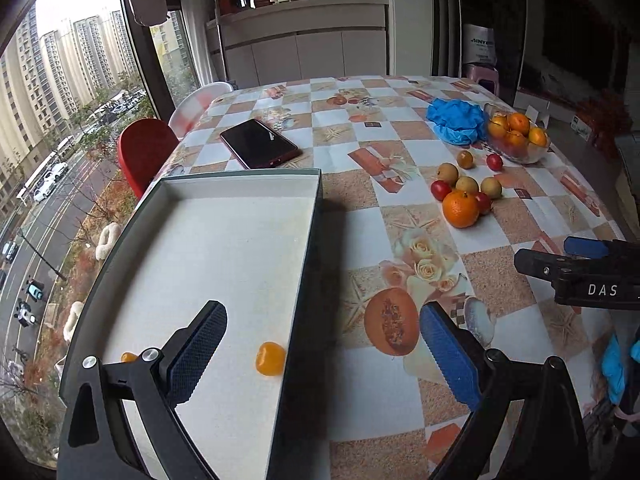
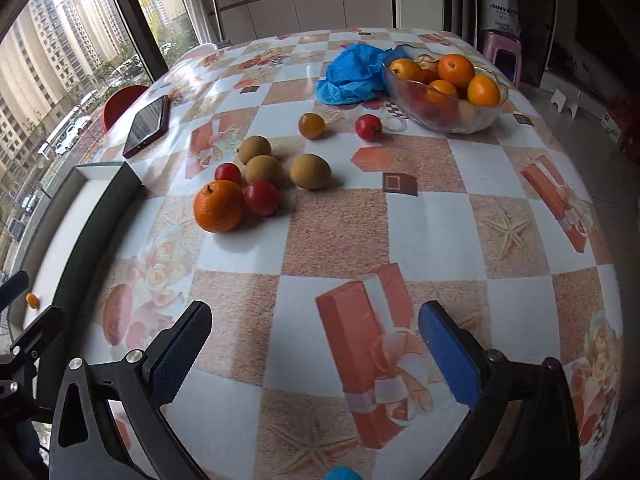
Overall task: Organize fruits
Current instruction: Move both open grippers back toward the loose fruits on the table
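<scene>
A shallow dark-rimmed box (image 1: 308,240) with a white floor lies at the table's left; a small yellow-orange fruit (image 1: 271,358) rests inside it near the right wall, another (image 1: 129,357) partly hidden behind my left finger. My left gripper (image 1: 320,344) hovers open over the box's right wall, empty. Loose fruit sits mid-table: an orange (image 2: 219,206), red fruits (image 2: 261,198), brown fruits (image 2: 310,171) and a yellow one (image 2: 311,125). A glass bowl (image 2: 472,118) holds oranges. My right gripper (image 2: 314,348) is open over bare tablecloth, well short of the fruit.
A dark phone (image 1: 259,143) lies beyond the box. A crumpled blue plastic bag (image 2: 352,74) sits beside the bowl. A red chair (image 1: 142,154) stands at the table's left edge by the window. The other gripper (image 1: 580,276) shows at the left wrist view's right side.
</scene>
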A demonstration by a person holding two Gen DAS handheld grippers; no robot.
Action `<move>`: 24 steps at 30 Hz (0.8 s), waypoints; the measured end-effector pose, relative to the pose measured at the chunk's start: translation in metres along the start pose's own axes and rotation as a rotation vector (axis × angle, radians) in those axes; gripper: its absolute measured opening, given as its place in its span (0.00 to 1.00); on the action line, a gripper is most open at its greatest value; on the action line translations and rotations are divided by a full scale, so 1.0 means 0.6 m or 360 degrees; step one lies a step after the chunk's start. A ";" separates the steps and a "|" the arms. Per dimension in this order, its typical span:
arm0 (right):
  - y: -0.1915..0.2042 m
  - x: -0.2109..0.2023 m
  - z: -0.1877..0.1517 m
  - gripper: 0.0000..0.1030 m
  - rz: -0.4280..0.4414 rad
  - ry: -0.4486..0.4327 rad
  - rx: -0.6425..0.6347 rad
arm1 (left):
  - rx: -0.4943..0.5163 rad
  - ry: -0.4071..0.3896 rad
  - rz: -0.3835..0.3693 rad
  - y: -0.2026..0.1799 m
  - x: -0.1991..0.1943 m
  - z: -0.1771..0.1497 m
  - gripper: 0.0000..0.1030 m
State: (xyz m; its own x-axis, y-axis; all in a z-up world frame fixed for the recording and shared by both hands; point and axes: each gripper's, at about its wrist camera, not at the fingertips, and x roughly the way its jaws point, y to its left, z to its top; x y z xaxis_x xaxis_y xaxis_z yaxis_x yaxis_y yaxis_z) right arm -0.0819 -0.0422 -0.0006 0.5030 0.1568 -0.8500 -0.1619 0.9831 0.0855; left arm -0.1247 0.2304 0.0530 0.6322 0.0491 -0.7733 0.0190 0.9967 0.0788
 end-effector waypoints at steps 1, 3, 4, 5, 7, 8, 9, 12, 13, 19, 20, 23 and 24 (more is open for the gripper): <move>-0.008 0.002 -0.004 1.00 -0.0043 0.0004 -0.0017 | -0.0001 0.0013 -0.0013 -0.009 0.005 0.003 0.95; -0.023 0.006 -0.012 1.00 -0.0117 0.0007 -0.0045 | 0.0004 0.0032 -0.0041 -0.027 0.015 0.010 0.95; -0.031 0.006 -0.016 1.00 -0.0146 0.0006 -0.0056 | 0.0009 0.0039 -0.0052 -0.036 0.019 0.013 0.95; -0.040 0.005 -0.020 1.00 -0.0165 0.0002 -0.0063 | 0.0015 0.0045 -0.0061 -0.045 0.025 0.017 0.95; -0.055 -0.001 -0.026 1.00 -0.0160 -0.0026 -0.0059 | 0.0020 0.0056 -0.0072 -0.063 0.038 0.028 0.95; -0.062 -0.003 -0.028 1.00 -0.0166 -0.0037 -0.0059 | 0.0015 0.0066 -0.0077 -0.070 0.045 0.034 0.95; -0.067 -0.006 -0.031 1.00 -0.0157 -0.0048 -0.0061 | 0.0007 0.0077 -0.0086 -0.078 0.053 0.041 0.95; -0.070 -0.011 -0.041 1.00 -0.0141 -0.0113 -0.0098 | -0.0013 0.0106 -0.0120 -0.100 0.079 0.062 0.95; -0.070 -0.012 -0.046 1.00 -0.0137 -0.0143 -0.0100 | -0.0007 0.0108 -0.0127 -0.109 0.087 0.069 0.95; -0.069 -0.007 -0.039 1.00 -0.0120 -0.0153 -0.0101 | 0.0104 0.0125 -0.0114 -0.155 0.129 0.104 0.95; -0.069 -0.008 -0.040 1.00 -0.0119 -0.0154 -0.0100 | 0.0113 0.0130 -0.0112 -0.159 0.134 0.107 0.95; -0.070 -0.008 -0.041 1.00 -0.0116 -0.0158 -0.0097 | 0.0118 0.0140 -0.0137 -0.165 0.144 0.114 0.95; -0.070 -0.008 -0.041 1.00 -0.0115 -0.0159 -0.0096 | 0.0123 0.0143 -0.0141 -0.167 0.147 0.115 0.94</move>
State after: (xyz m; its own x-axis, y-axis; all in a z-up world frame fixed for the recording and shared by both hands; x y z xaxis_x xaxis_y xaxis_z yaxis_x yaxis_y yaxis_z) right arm -0.0983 -0.0864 -0.0128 0.5966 0.0972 -0.7966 -0.1716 0.9851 -0.0083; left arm -0.0171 0.1301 0.0203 0.5537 -0.0296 -0.8322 0.1331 0.9897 0.0534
